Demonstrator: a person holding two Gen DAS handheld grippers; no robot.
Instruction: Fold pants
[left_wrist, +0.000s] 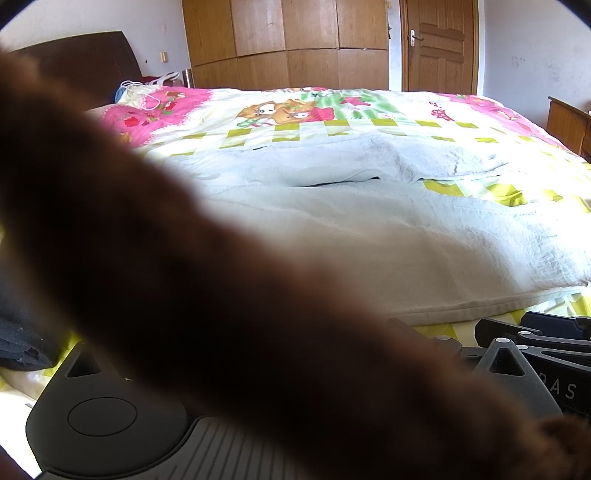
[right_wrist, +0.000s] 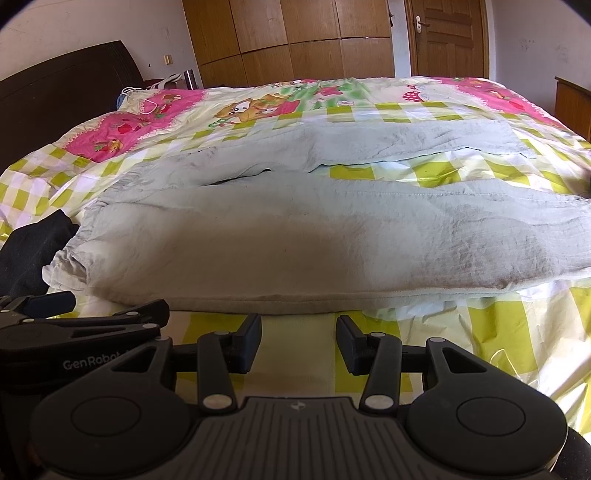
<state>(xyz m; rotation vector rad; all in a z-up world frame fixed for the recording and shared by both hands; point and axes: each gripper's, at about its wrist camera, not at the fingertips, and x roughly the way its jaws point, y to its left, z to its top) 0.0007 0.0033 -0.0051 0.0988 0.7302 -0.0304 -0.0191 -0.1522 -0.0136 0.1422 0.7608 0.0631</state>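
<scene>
i see the pale grey pants (right_wrist: 295, 236) spread flat across the bed (right_wrist: 498, 332), waistband to the left, legs running right, the far leg apart from the near one. my right tongs (right_wrist: 299, 341) sit just near of the pants' near edge, parted, holding nothing. my left tongs (right_wrist: 55, 314) lie to the left (a blurred brown shape hides their tips in their own view), so i cannot tell their opening. a dark cloth (right_wrist: 33, 251) lies at the left.

Pale grey pants (right_wrist: 295, 236), yellow-green checked bedspread (right_wrist: 517, 332) with pink corners
</scene>
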